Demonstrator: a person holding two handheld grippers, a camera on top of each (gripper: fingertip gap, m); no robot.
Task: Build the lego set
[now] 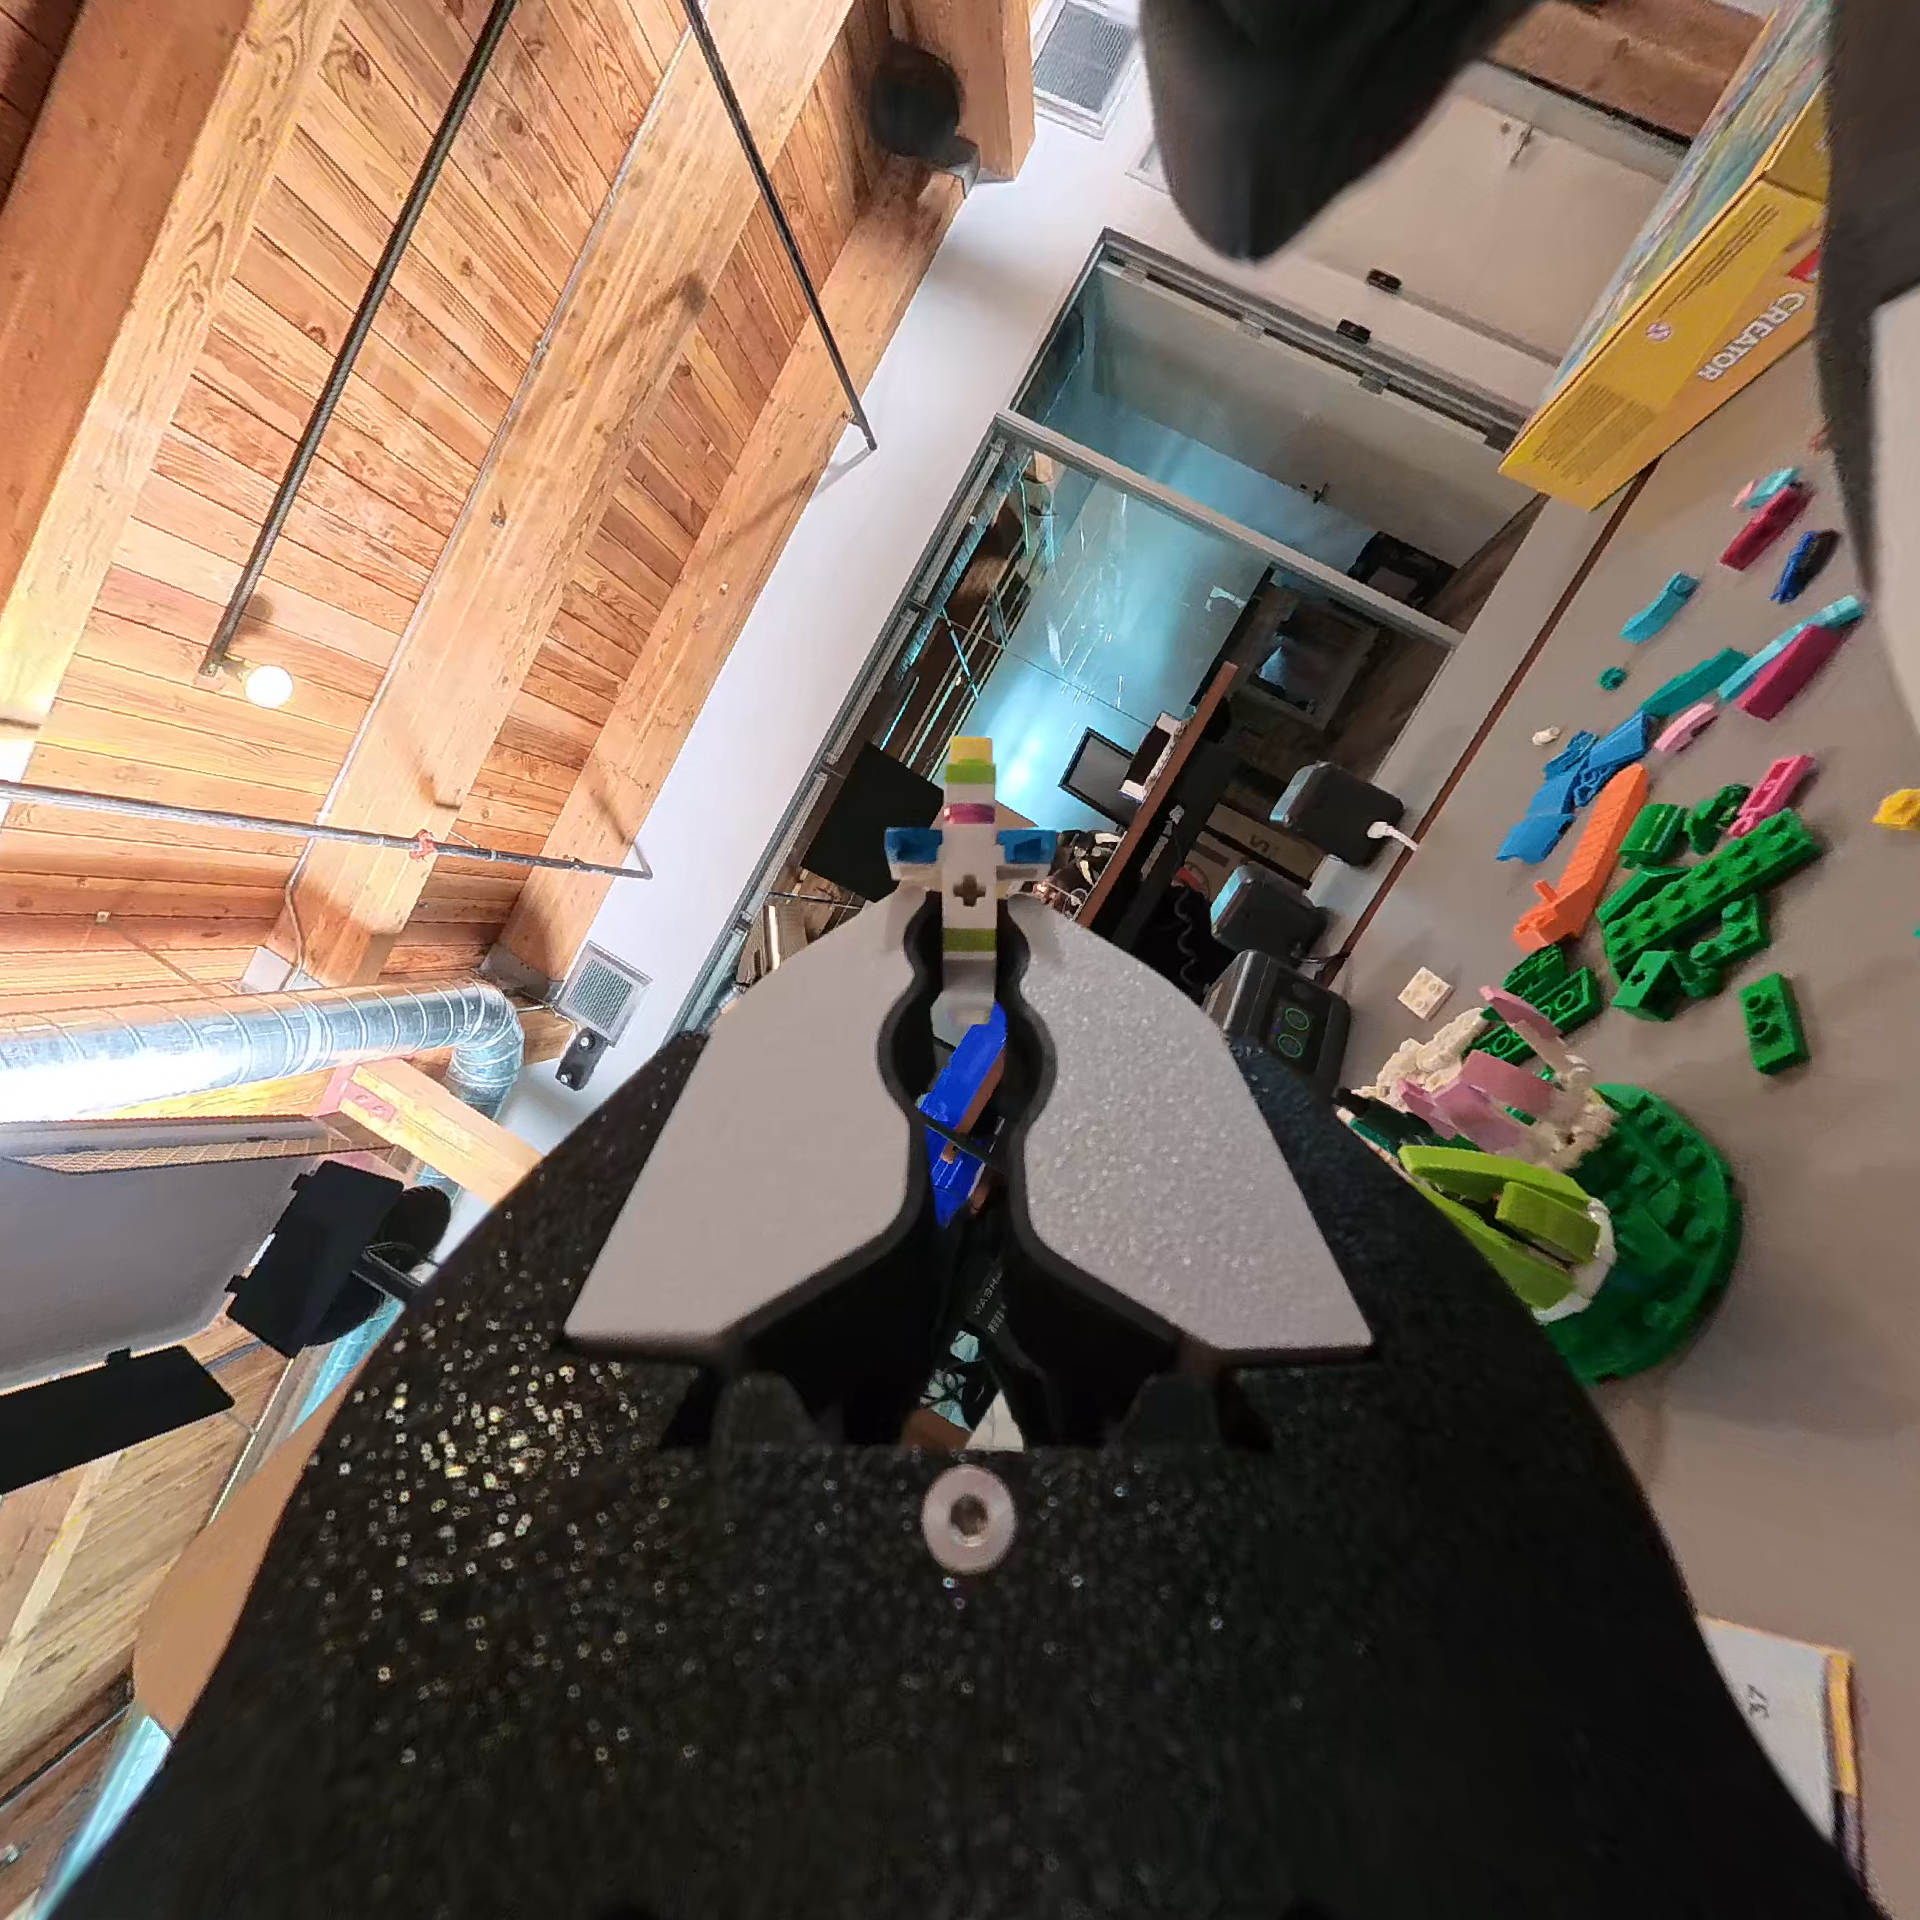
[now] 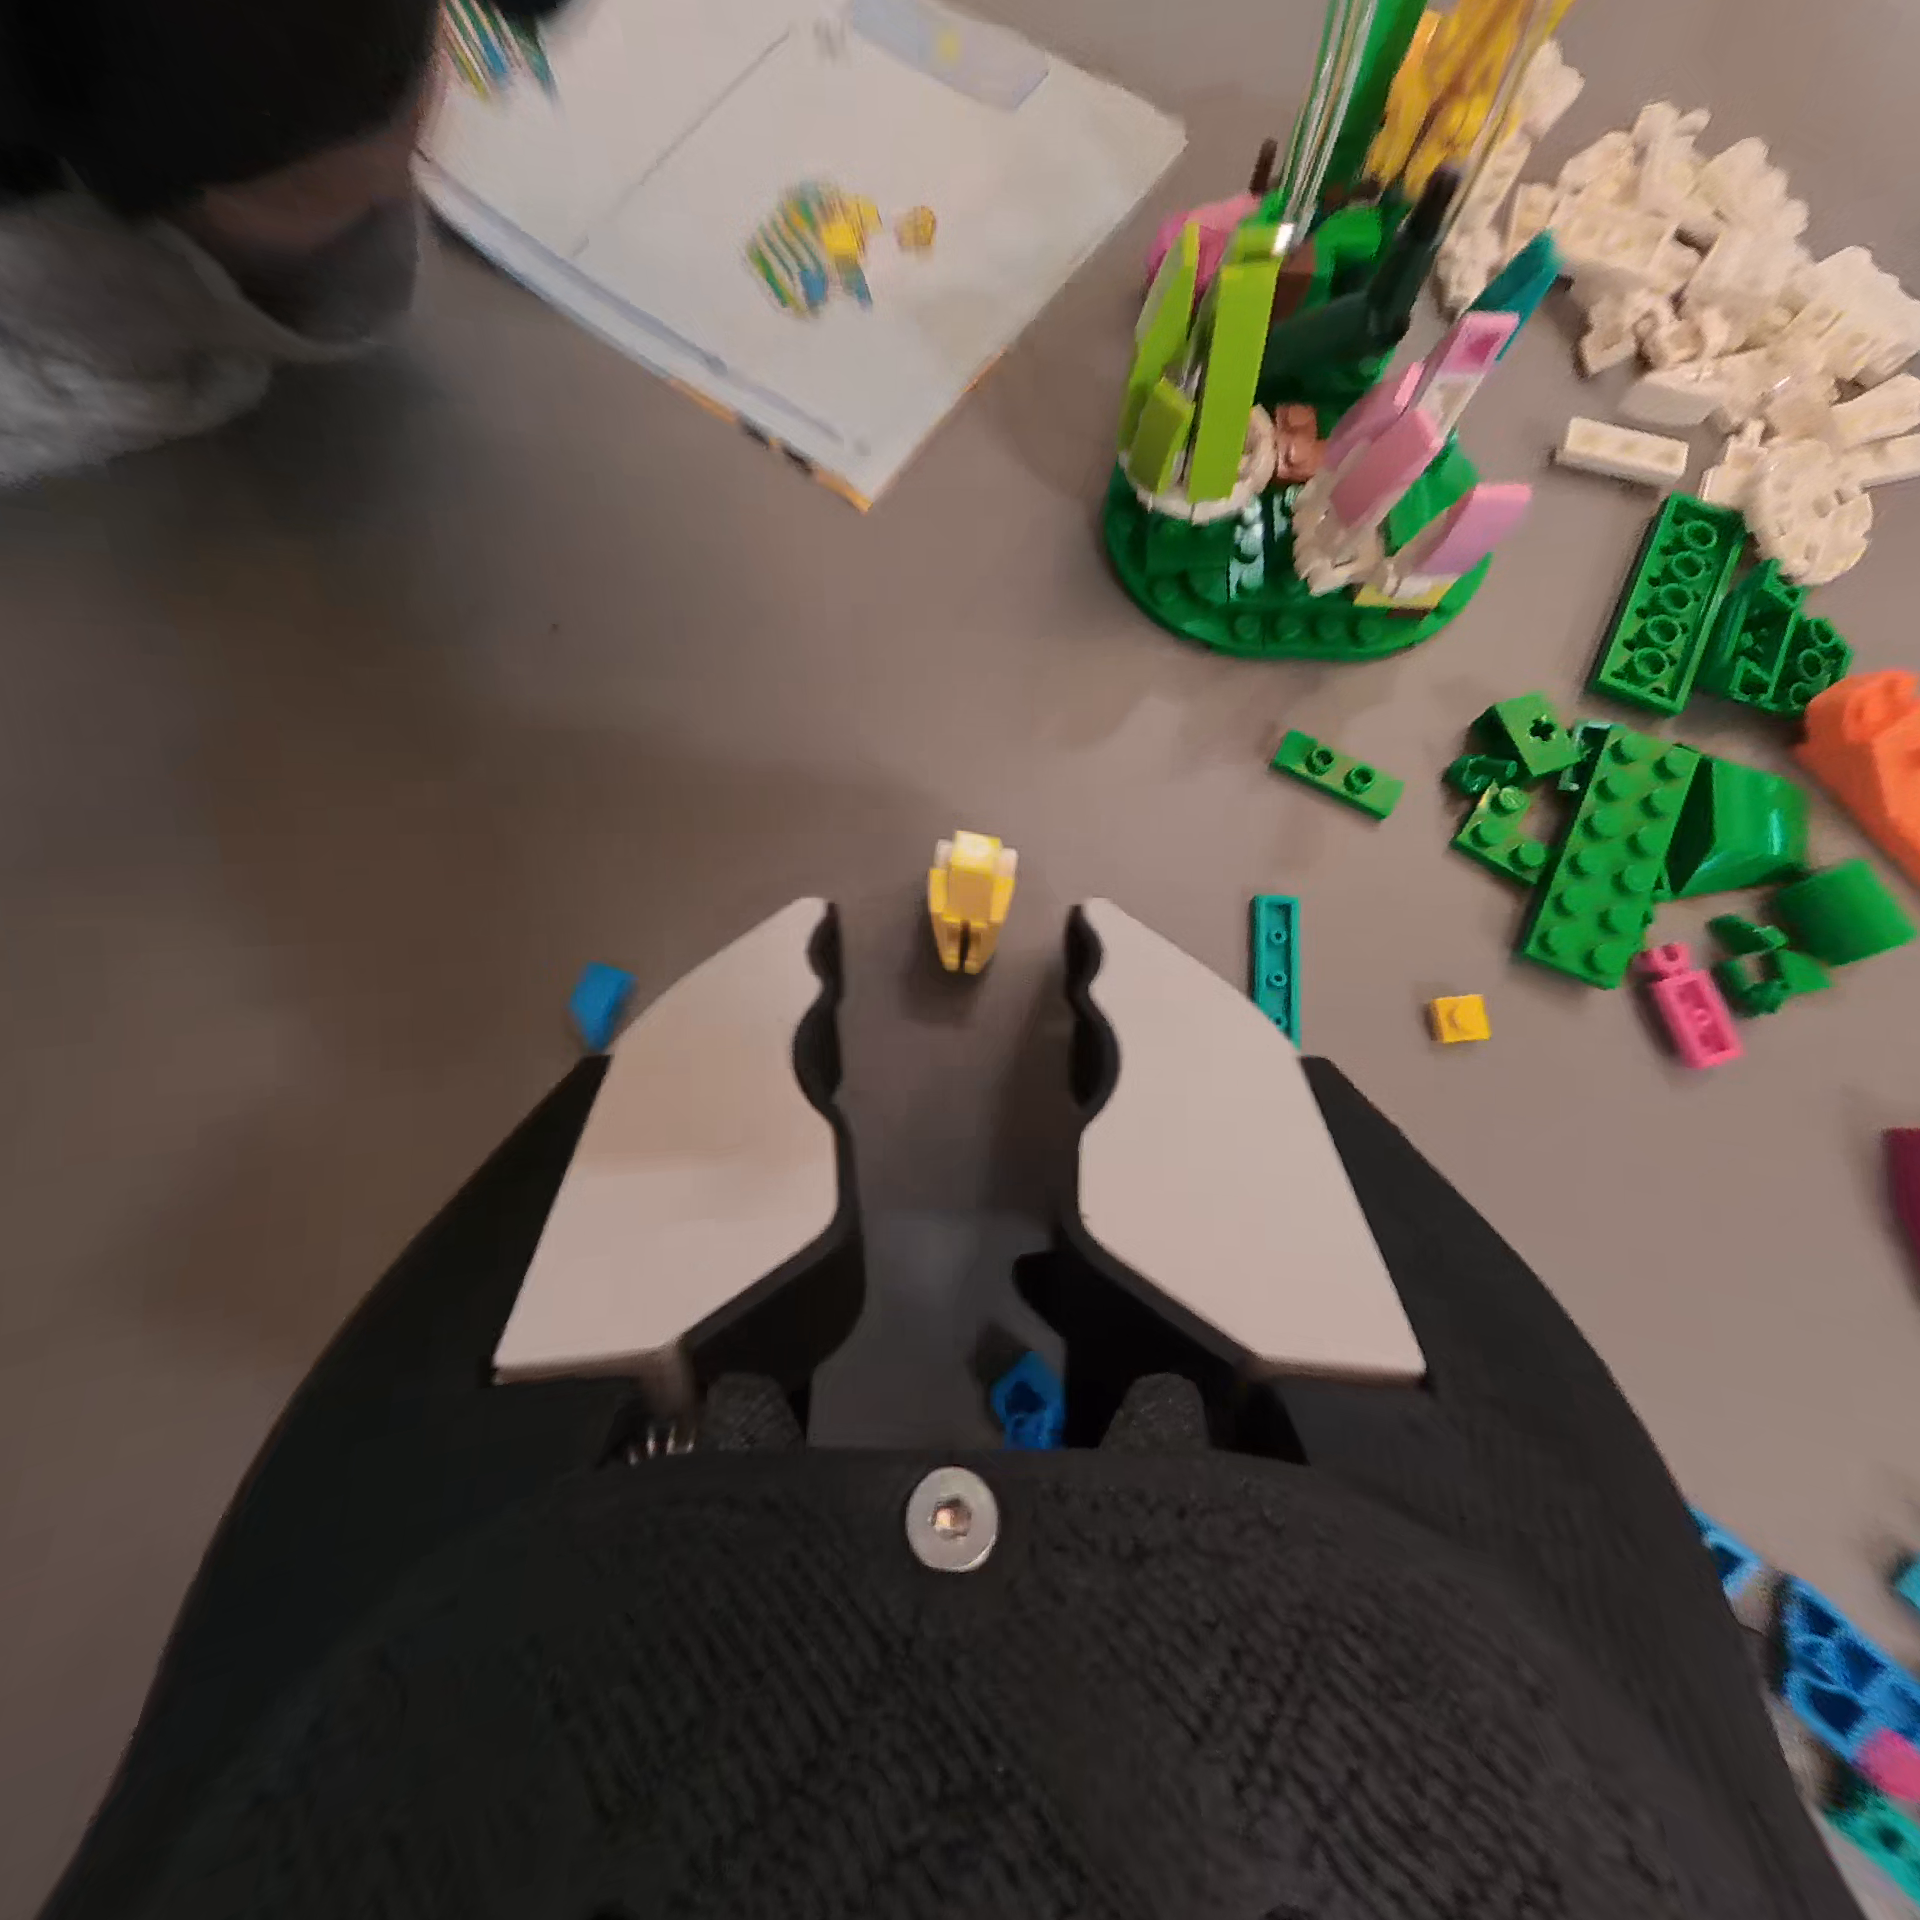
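My left gripper is shut on a small lego sub-assembly, white with lime, pink and yellow layers and two blue side pieces, held up in the air and pointing toward the ceiling. My right gripper is open and empty, low over the grey table, with a small yellow lego piece lying just ahead between its fingertips. The part-built model on a round green base stands at the upper right of the right wrist view; it also shows in the left wrist view.
An open instruction booklet lies at the back. Piles of white bricks, green bricks and an orange piece lie at the right. A teal plate, a small yellow tile and a blue piece lie near the fingers. A yellow box stands behind. My right fingertips sit around 15 cm from my left ones. The teal plate lies some 4 cm from my right tips, 15 cm from my left tips.
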